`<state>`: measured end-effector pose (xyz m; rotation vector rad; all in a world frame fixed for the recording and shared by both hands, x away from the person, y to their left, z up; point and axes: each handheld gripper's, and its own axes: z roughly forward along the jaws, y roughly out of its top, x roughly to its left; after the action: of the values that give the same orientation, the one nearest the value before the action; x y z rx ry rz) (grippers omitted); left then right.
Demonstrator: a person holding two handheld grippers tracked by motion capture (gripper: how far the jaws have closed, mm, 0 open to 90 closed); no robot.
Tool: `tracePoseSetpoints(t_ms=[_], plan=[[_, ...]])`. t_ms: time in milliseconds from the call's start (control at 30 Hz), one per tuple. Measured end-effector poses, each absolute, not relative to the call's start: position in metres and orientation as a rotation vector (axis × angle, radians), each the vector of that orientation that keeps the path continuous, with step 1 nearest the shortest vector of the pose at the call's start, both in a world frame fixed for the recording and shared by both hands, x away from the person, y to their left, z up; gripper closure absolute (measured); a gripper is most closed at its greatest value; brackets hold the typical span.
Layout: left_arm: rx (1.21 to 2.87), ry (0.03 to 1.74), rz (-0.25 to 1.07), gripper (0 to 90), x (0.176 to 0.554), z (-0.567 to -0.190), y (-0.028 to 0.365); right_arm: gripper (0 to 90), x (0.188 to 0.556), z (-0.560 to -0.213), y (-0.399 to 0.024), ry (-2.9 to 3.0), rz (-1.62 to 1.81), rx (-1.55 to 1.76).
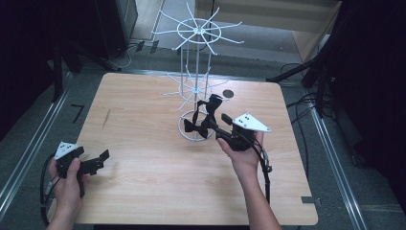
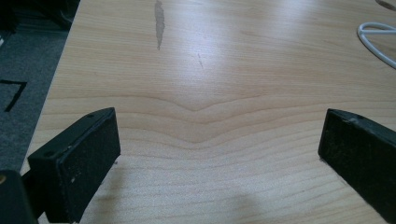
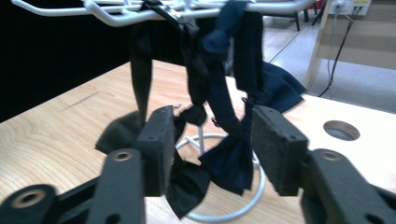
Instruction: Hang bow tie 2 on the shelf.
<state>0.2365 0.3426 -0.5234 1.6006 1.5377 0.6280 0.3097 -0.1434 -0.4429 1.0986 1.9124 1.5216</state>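
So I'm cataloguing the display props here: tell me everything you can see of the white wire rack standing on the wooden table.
The white wire rack looks like thin coated metal: a ring base on the light wooden table, slim upright posts, and two tiers of radiating hooked arms, the upper wider. It stands upright near the table's far middle. Dark bow ties hang by straps from the lower tier, down to the base. The right gripper is open, with the ties hanging between its jaws.

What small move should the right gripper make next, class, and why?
Probably draw the right gripper straight back from the white rack. Its jaws stand apart, the navy bow tie hangs between them from a rack arm, and no pad appears to press on it.
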Motion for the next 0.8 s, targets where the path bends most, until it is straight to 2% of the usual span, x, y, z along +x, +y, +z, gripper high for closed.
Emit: tracePoseSetpoints(t_ms=[67, 100, 200, 233, 367, 800], plan=[[1.601, 1.537, 0.628, 0.0, 0.237, -0.523, 0.343, 39.5, 0.308, -0.445, -0.148, 1.909, 1.521, 1.120], [1.601, 1.538, 0.627, 0.0, 0.236, -0.523, 0.343, 30.9, 0.306, -0.447, -0.153, 1.923, 1.528, 1.157], [1.603, 1.536, 0.628, 0.0, 0.236, -0.523, 0.342, 25.9, 0.304, -0.449, -0.158, 1.926, 1.538, 1.151], [1.602, 1.537, 0.627, 0.0, 0.237, -0.523, 0.343, 18.4, 0.301, -0.450, -0.163, 1.919, 1.536, 1.161], [1.602, 1.537, 0.627, 0.0, 0.237, -0.523, 0.343, 13.7, 0.298, -0.454, -0.173, 1.913, 1.529, 1.179], [1.599, 1.538, 0.629, 0.0, 0.237, -0.523, 0.342, 7.7, 0.286, -0.470, -0.191, 1.914, 1.526, 1.189]])
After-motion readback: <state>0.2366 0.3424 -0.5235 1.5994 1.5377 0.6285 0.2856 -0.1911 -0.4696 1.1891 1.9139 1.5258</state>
